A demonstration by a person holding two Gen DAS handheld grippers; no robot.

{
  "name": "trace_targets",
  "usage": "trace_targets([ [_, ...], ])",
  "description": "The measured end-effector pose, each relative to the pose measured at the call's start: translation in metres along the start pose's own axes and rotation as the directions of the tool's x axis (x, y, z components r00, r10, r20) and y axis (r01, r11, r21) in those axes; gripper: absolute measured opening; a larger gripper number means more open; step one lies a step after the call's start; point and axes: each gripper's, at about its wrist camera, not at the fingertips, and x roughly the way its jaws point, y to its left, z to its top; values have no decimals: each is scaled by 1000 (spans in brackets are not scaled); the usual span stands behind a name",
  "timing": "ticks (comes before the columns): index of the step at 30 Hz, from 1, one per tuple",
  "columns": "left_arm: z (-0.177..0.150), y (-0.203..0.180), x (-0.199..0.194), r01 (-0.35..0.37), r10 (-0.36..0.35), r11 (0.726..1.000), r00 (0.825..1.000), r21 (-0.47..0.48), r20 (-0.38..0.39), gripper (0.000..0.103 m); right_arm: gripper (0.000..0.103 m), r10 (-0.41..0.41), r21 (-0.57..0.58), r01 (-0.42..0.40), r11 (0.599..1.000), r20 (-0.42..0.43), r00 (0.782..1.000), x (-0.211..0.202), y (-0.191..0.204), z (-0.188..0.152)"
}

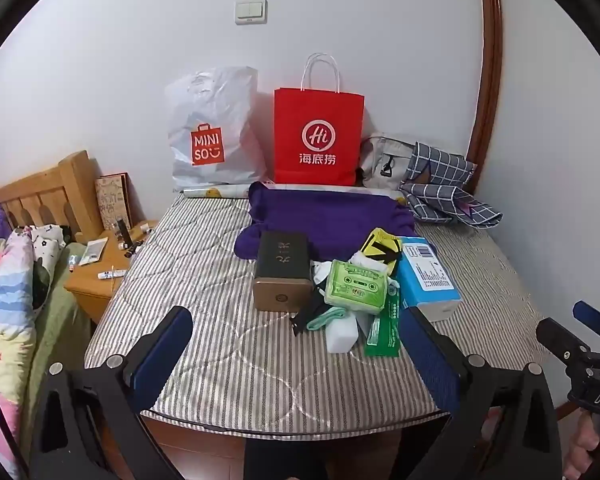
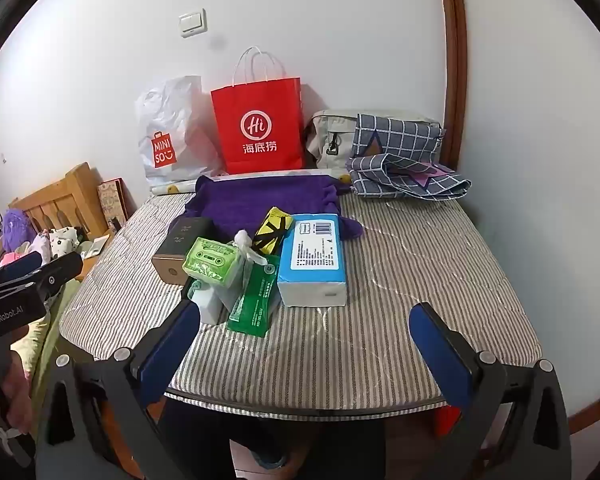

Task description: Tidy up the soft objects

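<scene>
A pile lies mid-mattress: a purple cloth (image 1: 332, 216) (image 2: 268, 200), a dark box (image 1: 283, 270) (image 2: 182, 246), a green cassette-print tissue pack (image 1: 356, 286) (image 2: 212, 266), a yellow-black pouch (image 1: 382, 246) (image 2: 272, 228), a blue tissue pack (image 1: 428, 276) (image 2: 314, 260), a green sachet (image 1: 384, 330) (image 2: 256, 304) and a white sponge (image 1: 342, 332) (image 2: 208, 306). My left gripper (image 1: 296, 322) is open and empty, near the mattress's front edge. My right gripper (image 2: 306, 316) is open and empty, in front of the pile.
A striped mattress (image 1: 220, 320) (image 2: 420, 260) bears a white MINISO bag (image 1: 212, 132) (image 2: 170, 136), a red paper bag (image 1: 318, 136) (image 2: 260, 124), a grey bag (image 1: 384, 158) (image 2: 332, 136) and checked cloth (image 1: 444, 188) (image 2: 404, 160) at the wall. A wooden nightstand (image 1: 100, 276) and bedding (image 1: 8, 280) are left.
</scene>
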Motion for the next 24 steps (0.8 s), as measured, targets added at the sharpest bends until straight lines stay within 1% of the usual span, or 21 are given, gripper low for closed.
trace_targets([
  [1,0,1,1,0,0,1000,1000,-3,-1,103,103,3,4,-3,1000,5,1000,0,0,0],
  [2,-1,-3,-6,0,0,1000,1000,15,28,103,103,4,5,-4,1000,0,1000,0,-1,0],
  [3,4,-7,-2,-7,7,1000,1000,25,-2,103,103,4,4,-4,1000,1,1000,0,-1,0],
  [4,4,-2,-1,12,-12,1000,1000,5,-1,103,103,4,3,-4,1000,2,1000,-1,-1,0],
  [6,5,-4,-5,13,-13,1000,1000,13,17,103,103,2,0,-2,1000,4,1000,-1,-1,1],
  [7,4,0,-4,19,-19,1000,1000,5,10,103,103,1,0,-1,1000,4,1000,-2,0,1],
  [24,4,1,-5,10,-10,1000,1000,9,22,103,103,10,-10,-10,1000,11,1000,-5,3,7],
])
